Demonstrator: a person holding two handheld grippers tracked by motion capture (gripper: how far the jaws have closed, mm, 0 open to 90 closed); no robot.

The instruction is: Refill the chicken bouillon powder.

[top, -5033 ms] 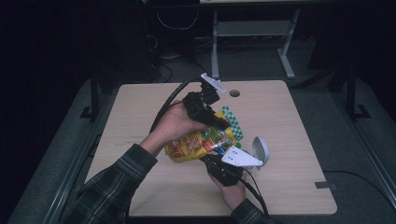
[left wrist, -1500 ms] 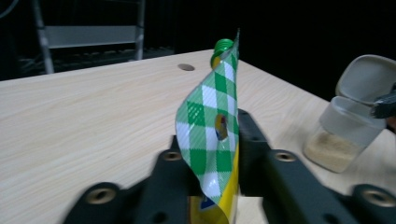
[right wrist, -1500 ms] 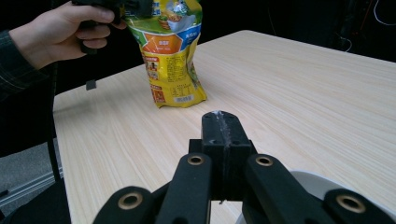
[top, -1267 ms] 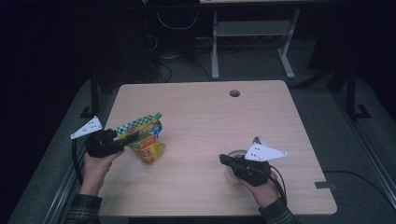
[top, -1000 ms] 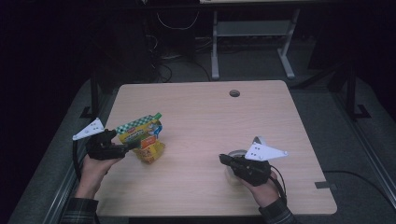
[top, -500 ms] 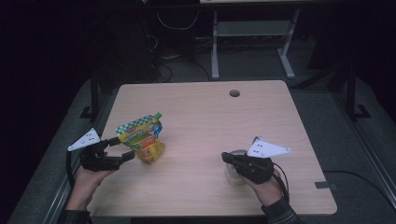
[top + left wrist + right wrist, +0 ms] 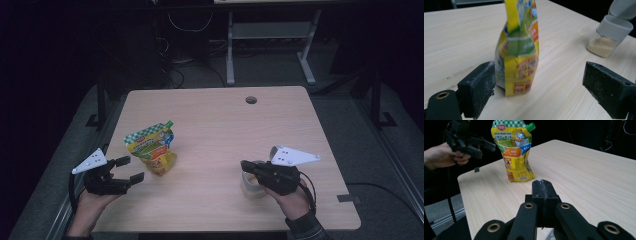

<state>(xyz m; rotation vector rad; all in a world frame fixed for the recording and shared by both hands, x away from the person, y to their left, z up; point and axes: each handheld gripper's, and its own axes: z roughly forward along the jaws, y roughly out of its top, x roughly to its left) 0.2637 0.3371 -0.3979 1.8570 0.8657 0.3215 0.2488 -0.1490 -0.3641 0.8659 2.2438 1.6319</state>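
The left hand-held gripper, jaws wide and just opening, holds nothing beside the spouted pouch at left of the frame; the right hand-held gripper is closed empty above the jar.

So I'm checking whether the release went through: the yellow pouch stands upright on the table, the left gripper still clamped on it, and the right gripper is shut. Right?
Not quite. The left gripper is not clamped on the yellow pouch: in the left gripper view its jaws have just been opening and stand wide, the pads clear of it. The pouch does stand upright on the table, and the right gripper is shut.
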